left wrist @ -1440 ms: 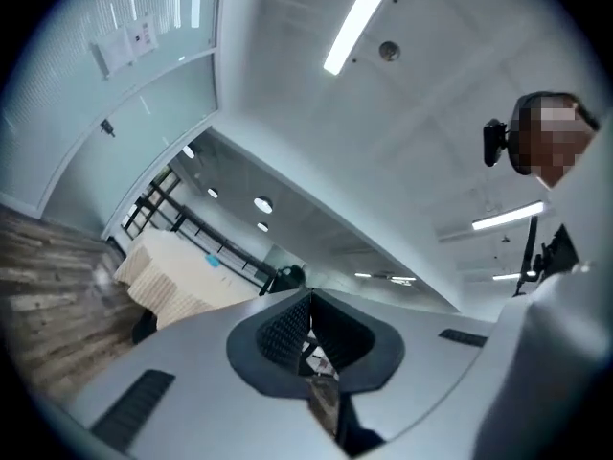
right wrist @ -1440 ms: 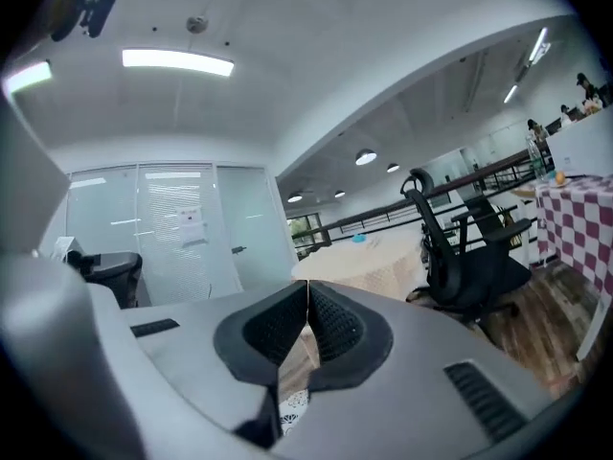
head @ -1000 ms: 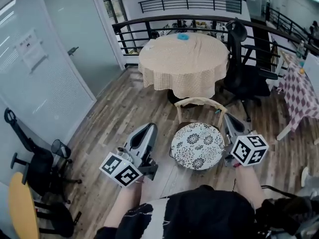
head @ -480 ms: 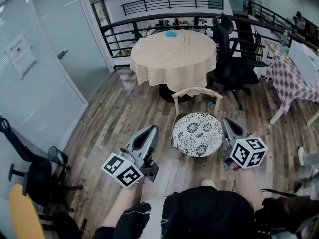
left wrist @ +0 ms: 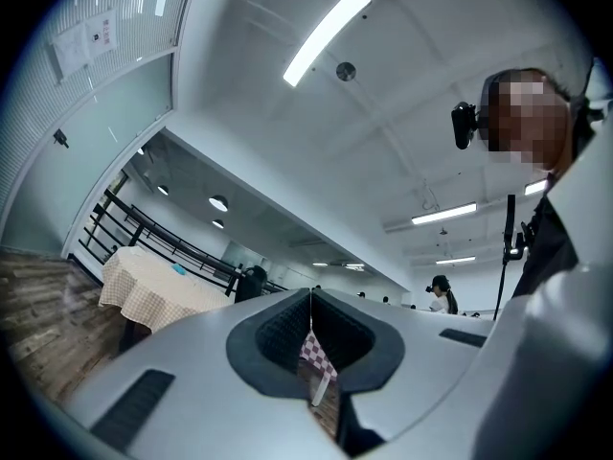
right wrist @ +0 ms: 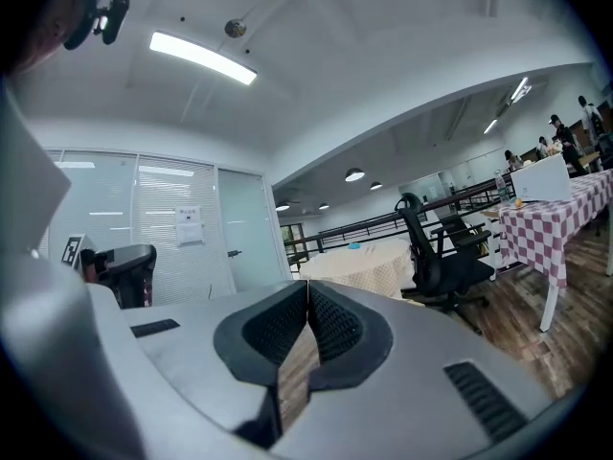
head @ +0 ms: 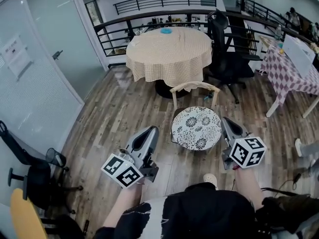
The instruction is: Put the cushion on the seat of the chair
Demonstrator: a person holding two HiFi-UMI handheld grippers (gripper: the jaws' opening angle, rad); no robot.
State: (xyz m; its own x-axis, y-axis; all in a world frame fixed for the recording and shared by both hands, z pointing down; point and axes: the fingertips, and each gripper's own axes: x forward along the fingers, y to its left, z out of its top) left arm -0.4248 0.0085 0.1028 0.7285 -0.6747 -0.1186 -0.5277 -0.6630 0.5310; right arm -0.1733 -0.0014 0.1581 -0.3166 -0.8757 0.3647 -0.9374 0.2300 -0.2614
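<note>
The cushion (head: pixel 196 128) lies on the chair (head: pixel 194 87) seat, seemingly covering it edge to edge. Left gripper (head: pixel 148 131) and right gripper (head: pixel 226 121) flank it, jaws pressed together, empty. Placement looks done; only checking remains.

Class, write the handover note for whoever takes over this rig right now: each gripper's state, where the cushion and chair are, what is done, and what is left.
Left gripper: shut, empty, held to the left of the chair.
Right gripper: shut, empty, held to the right of the chair.
The patterned cushion lies flat on the seat of the wooden chair, in front of its backrest and between the two grippers; neither touches it.
Done: the cushion is on the seat.
Left: nothing obvious; perhaps check that it sits squarely.
</note>
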